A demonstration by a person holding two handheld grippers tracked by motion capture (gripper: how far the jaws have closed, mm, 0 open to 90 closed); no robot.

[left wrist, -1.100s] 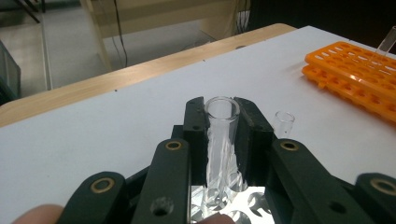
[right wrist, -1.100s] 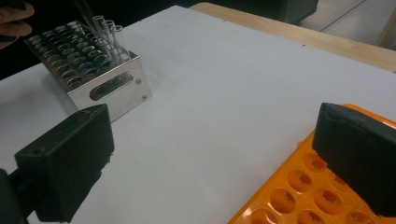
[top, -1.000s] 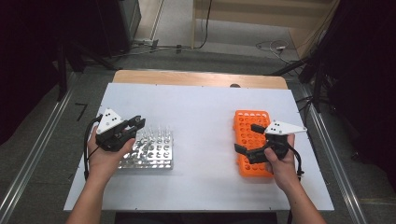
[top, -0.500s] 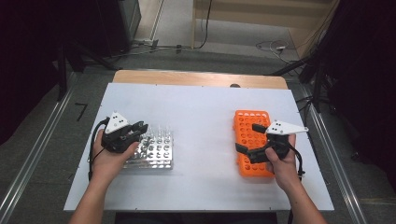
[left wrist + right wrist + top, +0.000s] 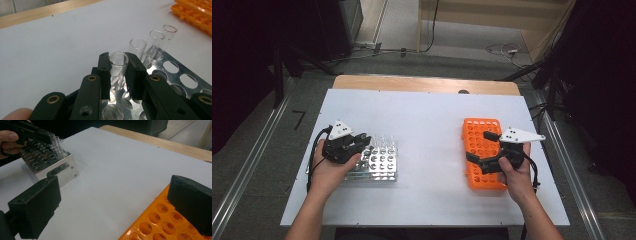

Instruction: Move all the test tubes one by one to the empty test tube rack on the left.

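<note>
1. The left gripper has its jaws clamped on a glass test tube standing in the metal rack, near the table's left edge.
2. The right gripper holds nothing, its jaws wide apart over the orange rack near the right edge.

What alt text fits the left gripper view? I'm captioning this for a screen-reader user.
The left hand-held gripper is shut on a clear glass test tube standing in a metal rack; three more tubes stand in a row behind it, on a white table.
</note>
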